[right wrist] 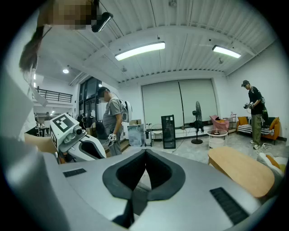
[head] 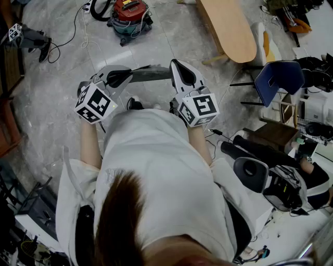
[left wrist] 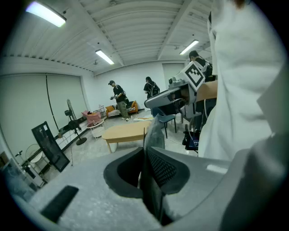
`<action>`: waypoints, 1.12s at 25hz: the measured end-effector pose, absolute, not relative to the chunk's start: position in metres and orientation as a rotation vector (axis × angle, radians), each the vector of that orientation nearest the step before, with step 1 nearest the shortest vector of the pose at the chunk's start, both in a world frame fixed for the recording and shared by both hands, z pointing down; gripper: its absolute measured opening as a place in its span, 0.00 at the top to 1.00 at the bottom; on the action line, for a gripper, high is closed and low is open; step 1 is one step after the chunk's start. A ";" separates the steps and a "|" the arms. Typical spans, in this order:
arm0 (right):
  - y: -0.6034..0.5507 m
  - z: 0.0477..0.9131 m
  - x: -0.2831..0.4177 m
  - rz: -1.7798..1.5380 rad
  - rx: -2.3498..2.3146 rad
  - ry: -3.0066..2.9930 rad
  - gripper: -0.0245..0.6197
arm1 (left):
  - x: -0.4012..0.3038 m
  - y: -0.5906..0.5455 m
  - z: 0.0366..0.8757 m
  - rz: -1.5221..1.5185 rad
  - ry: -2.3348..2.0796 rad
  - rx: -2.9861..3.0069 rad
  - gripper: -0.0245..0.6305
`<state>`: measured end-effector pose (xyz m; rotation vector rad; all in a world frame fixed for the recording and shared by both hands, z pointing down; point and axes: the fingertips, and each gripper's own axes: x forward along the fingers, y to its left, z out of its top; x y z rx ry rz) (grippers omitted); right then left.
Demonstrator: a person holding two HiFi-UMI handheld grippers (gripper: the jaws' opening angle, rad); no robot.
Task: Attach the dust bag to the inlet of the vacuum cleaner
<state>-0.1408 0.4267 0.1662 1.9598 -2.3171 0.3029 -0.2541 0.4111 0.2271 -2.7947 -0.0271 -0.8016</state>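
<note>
A thin grey dust bag (head: 152,75) is seen edge-on between my two grippers, held out in front of my body. My left gripper (head: 129,78) is shut on it. In the left gripper view the grey sheet (left wrist: 155,135) stands clamped between the dark pads and sticks out past the left gripper (left wrist: 146,155). My right gripper (head: 175,64) is beside the bag's far end, its jaws shut with nothing showing between them (right wrist: 145,155). The red and teal vacuum cleaner (head: 130,15) stands on the floor far ahead, with its hose (head: 101,8) to the left.
An oval wooden table (head: 229,28) stands ahead on the right and a blue chair (head: 281,78) beside it. Black equipment (head: 270,179) crowds the right side. Cables (head: 83,36) run over the floor. Another person (right wrist: 110,119) stands near.
</note>
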 end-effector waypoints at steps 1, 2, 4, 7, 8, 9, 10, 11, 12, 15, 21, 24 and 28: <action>0.428 0.166 -0.141 0.304 1.963 -2.316 0.96 | -0.254 0.413 0.226 -0.793 -0.029 -2.799 0.90; 0.429 0.167 -0.141 0.305 1.966 -2.315 0.96 | -0.254 0.415 0.226 -0.786 -0.031 -2.803 0.90; 0.431 0.167 -0.142 0.303 1.972 -2.313 0.96 | -0.255 0.417 0.224 -0.772 -0.033 -2.808 0.90; 0.432 0.166 -0.144 0.300 1.979 -2.313 0.96 | -0.257 0.417 0.224 -0.766 -0.033 -2.815 0.90; 0.432 0.165 -0.145 0.299 1.982 -2.313 0.96 | -0.259 0.417 0.226 -0.767 -0.033 -2.817 0.90; 0.431 0.165 -0.146 0.299 1.986 -2.312 0.96 | -0.260 0.417 0.226 -0.768 -0.034 -2.818 0.90; 0.431 0.165 -0.146 0.299 1.990 -2.310 0.96 | -0.260 0.417 0.227 -0.769 -0.035 -2.817 0.90; 0.432 0.164 -0.147 0.300 1.993 -2.307 0.96 | -0.261 0.417 0.227 -0.770 -0.037 -2.816 0.90; 0.432 0.164 -0.148 0.302 1.995 -2.304 0.96 | -0.261 0.417 0.227 -0.770 -0.040 -2.815 0.90; 0.436 0.166 -0.150 0.306 1.997 -2.299 0.96 | -0.263 0.420 0.228 -0.771 -0.051 -2.814 0.90; 0.439 0.166 -0.146 0.333 2.015 -2.321 0.96 | -0.261 0.423 0.230 -0.781 -0.066 -2.818 0.90; 0.436 0.169 -0.141 0.339 2.014 -2.320 0.96 | -0.257 0.421 0.233 -0.788 -0.073 -2.820 0.90; 0.427 0.175 -0.136 0.357 1.998 -2.327 0.96 | -0.252 0.416 0.239 -0.805 -0.075 -2.829 0.90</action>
